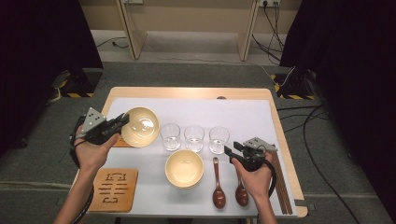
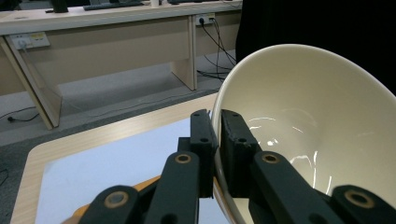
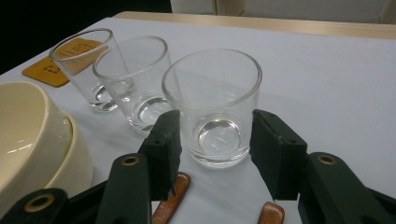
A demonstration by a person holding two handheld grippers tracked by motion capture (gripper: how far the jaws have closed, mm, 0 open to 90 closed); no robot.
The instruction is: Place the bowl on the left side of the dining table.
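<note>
My left gripper (image 1: 124, 119) is shut on the rim of a cream bowl (image 1: 141, 126) and holds it tilted above the table's left side. In the left gripper view the two jaws (image 2: 215, 119) pinch the bowl's wall (image 2: 308, 112), one inside and one outside. My right gripper (image 1: 232, 148) is open just in front of the rightmost of three clear glasses (image 1: 218, 139). Seen from the right gripper view, its jaws (image 3: 215, 120) stand either side of that glass (image 3: 212, 93), with a small gap at each pad.
Two stacked cream bowls (image 1: 184, 169) sit at the front centre. Two brown spoons (image 1: 218, 186) lie beside them, and chopsticks (image 1: 281, 179) lie along the right edge. One wooden coaster (image 1: 114, 189) lies front left, another (image 1: 122, 143) below the held bowl.
</note>
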